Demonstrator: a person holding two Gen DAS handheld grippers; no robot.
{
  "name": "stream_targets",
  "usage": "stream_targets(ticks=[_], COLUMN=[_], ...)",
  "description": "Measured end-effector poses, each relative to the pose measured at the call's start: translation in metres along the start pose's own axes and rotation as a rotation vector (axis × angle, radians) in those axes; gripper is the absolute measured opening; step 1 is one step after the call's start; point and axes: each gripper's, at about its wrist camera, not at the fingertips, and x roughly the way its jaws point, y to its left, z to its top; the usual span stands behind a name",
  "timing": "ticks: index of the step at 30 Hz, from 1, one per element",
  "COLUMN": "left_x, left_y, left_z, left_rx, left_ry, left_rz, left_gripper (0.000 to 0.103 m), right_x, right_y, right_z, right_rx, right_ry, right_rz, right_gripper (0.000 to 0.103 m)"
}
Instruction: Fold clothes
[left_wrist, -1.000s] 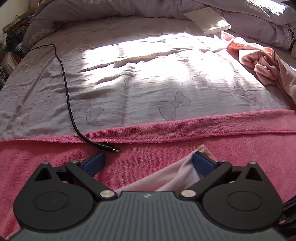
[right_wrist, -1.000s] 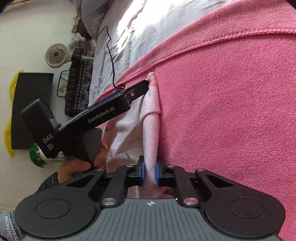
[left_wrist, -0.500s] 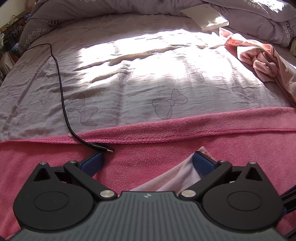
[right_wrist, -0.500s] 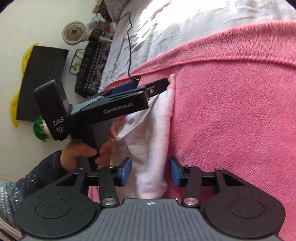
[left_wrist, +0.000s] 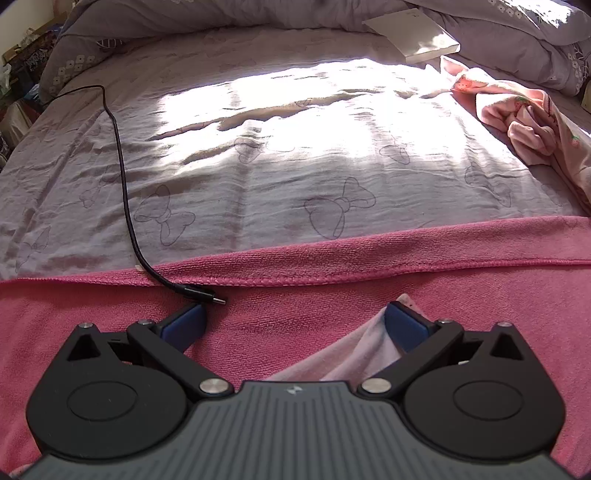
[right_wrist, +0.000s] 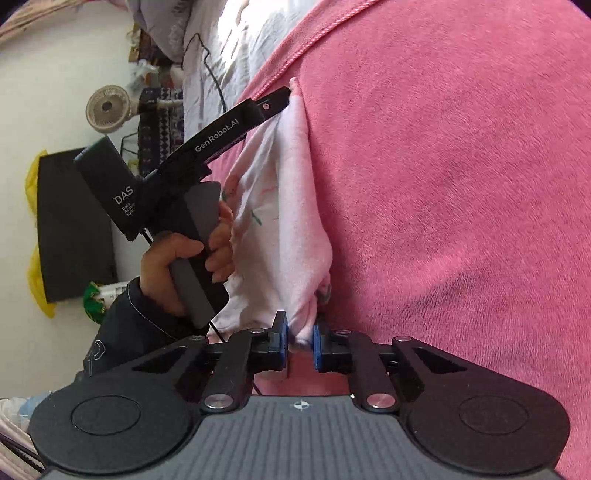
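Pink terry towel (left_wrist: 369, 302) covers the near side of the bed, its stitched hem running across the lilac bow-print bedsheet (left_wrist: 295, 155). On the towel lies the pale pink printed garment (right_wrist: 291, 221), bunched into a long narrow strip.

Right gripper (right_wrist: 300, 341): jaws have just been closing and now sit narrow, blue pads pinching the near end of the garment, fabric squeezed between them.

Left gripper (left_wrist: 293, 325): jaws spread wide. Its right blue pad (left_wrist: 404, 328) rests against the far corner of the same garment, while the left one sits on bare towel. Whether that finger pins the cloth or merely touches it is hard to tell from this angle. In the right wrist view a hand (right_wrist: 184, 266) in a dark sleeve holds that tool's black handle, finger tip laid on the garment's far end near the towel hem.

Thin black charging cable (left_wrist: 123, 177) snakes over the sheet, plug end on the towel just beside the left gripper's left finger.

Crumpled pink strawberry-print clothes (left_wrist: 532, 122) sit at the sheet's far right, well apart. White flat box (left_wrist: 413, 33) lies near the lilac duvet (left_wrist: 184, 22) at the back.
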Motion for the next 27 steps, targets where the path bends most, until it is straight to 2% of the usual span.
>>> stream_targets(ticks=[1,2,5,7,9,11,13,15,16,17,19,20,21,23,26,27], left_x=[0.0,0.0,0.0,0.0,-0.001,-0.001,-0.001,-0.001,-0.001,-0.001,-0.001,-0.001,-0.002,-0.003,-0.002,-0.002], left_y=[0.0,0.0,0.0,0.001,0.001,0.001,0.001,0.001,0.001,0.001,0.002,0.002,0.003,0.004,0.003,0.002], left_z=[0.0,0.0,0.001,0.001,0.0,-0.001,-0.002,-0.002,-0.001,-0.001,0.0,0.0,0.0,0.0,-0.003,-0.003], left_rx=[-0.002,-0.003,-0.003,-0.004,-0.005,-0.007,-0.012,-0.016,-0.018,-0.018,-0.018,-0.018,-0.016,-0.006,0.012,0.014], left_ry=[-0.001,0.0,0.004,0.005,-0.001,-0.006,-0.01,-0.008,-0.006,-0.005,-0.001,0.001,0.005,0.008,-0.009,-0.011], left_rz=[0.002,0.003,-0.001,-0.004,-0.004,-0.003,-0.003,-0.003,-0.003,-0.003,-0.006,-0.008,-0.013,-0.024,-0.028,-0.025], left_gripper=[0.103,0.103,0.103,0.103,0.103,0.103,0.103,0.103,0.103,0.103,0.103,0.103,0.103,0.103,0.103,0.103], right_x=[0.002,0.003,0.003,-0.006,-0.022,-0.035,-0.038,-0.023,-0.011,0.001,0.027,0.036,0.038,0.028,0.014,0.017], right_y=[-0.004,-0.01,-0.026,-0.02,-0.012,-0.002,0.01,0.019,0.022,0.025,0.029,0.032,0.033,0.037,0.036,0.022], right_z=[-0.003,-0.004,-0.007,-0.011,-0.01,-0.005,0.008,0.028,0.033,0.037,0.038,0.038,0.036,0.029,0.026,0.028], right_rx=[-0.005,0.0,0.021,-0.03,-0.077,-0.131,-0.196,-0.266,-0.279,-0.29,-0.239,-0.195,-0.156,-0.077,-0.175,-0.131], right_ry=[0.007,0.007,0.008,-0.006,-0.056,-0.111,-0.152,-0.146,-0.135,-0.123,-0.073,-0.034,-0.033,-0.046,-0.063,-0.047], right_rz=[-0.045,-0.041,-0.01,0.001,0.001,-0.008,-0.029,-0.038,-0.028,-0.016,-0.024,-0.047,-0.041,0.063,-0.032,-0.036], right_gripper=[0.007,0.002,0.004,0.012,0.038,0.05,0.056,0.065,0.066,0.064,0.031,0.019,0.019,0.018,0.018,0.015])
